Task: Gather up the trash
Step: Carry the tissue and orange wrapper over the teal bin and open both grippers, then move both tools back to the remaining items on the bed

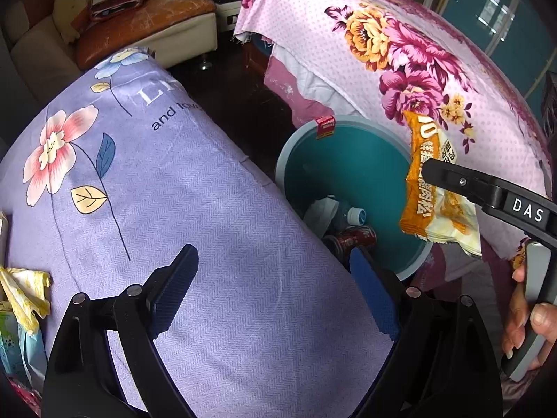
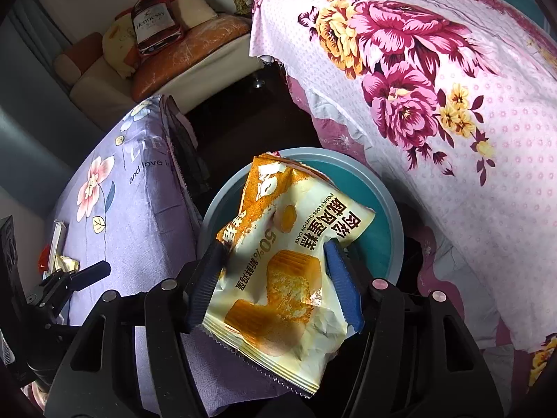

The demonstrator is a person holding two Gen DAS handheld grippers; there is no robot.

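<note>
the teal trash bin (image 2: 379,240) sits between the two cloth-covered surfaces. over its mouth, the right hand-held gripper (image 2: 275,289) is clamped on a pork floss cake wrapper (image 2: 278,278). best to centre the wrapper over the bin, then let go. beside the bin, the left hand-held gripper (image 1: 275,285) gapes wide, empty.

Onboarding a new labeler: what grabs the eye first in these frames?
The orange-and-cream pork floss cake wrapper, pinched in the right gripper, hangs over the teal trash bin. The bin sits between a lilac floral cloth and a pink peony cloth. The left gripper is open and holds nothing.
</note>
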